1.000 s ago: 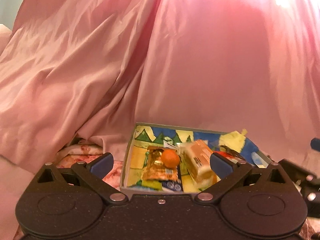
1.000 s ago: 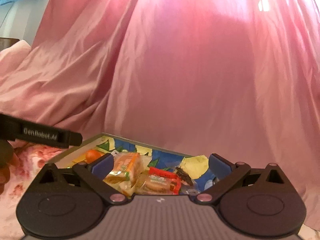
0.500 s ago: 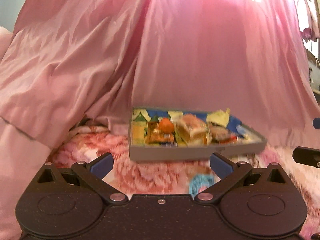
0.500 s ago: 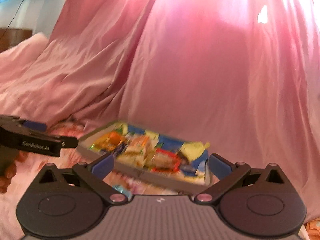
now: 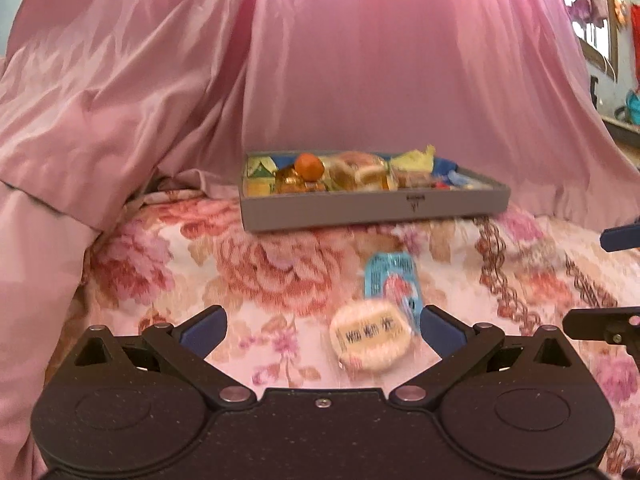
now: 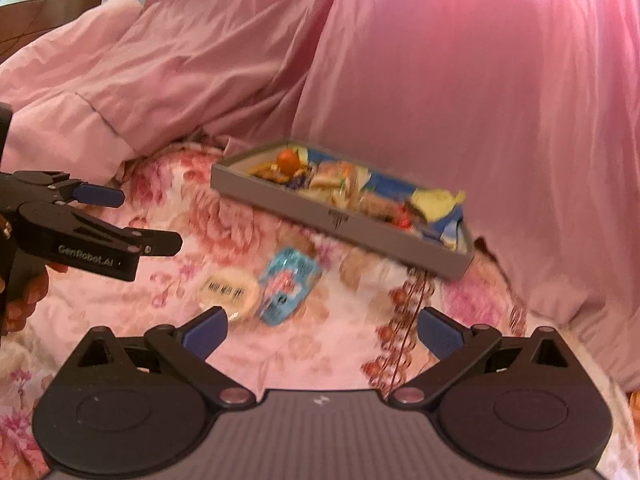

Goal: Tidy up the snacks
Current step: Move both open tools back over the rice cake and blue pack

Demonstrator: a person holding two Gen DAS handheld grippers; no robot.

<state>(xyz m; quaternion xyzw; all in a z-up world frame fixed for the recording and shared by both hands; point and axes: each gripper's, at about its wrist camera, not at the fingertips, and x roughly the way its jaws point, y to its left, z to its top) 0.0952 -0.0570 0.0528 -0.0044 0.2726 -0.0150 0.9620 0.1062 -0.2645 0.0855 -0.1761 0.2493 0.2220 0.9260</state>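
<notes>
A grey tray (image 5: 372, 206) (image 6: 340, 216) full of wrapped snacks and an orange ball (image 5: 309, 166) (image 6: 289, 160) sits on the floral bedspread. In front of it lie a blue packet (image 5: 390, 280) (image 6: 289, 283) and a round white packet (image 5: 370, 338) (image 6: 230, 290). My left gripper (image 5: 320, 326) is open and empty, just short of the white packet; it also shows in the right wrist view (image 6: 132, 220). My right gripper (image 6: 320, 330) is open and empty, pulled back from both packets.
Pink satin sheets (image 5: 360, 60) (image 6: 480, 80) rise behind and to the left of the tray. The floral bedspread (image 5: 260, 272) spreads in front. My right gripper's fingers (image 5: 620, 236) poke in at the right edge of the left wrist view.
Both grippers have drawn back from over the tray towards me. The tray now lies farther off, and the two packets on the bedspread have come into view.
</notes>
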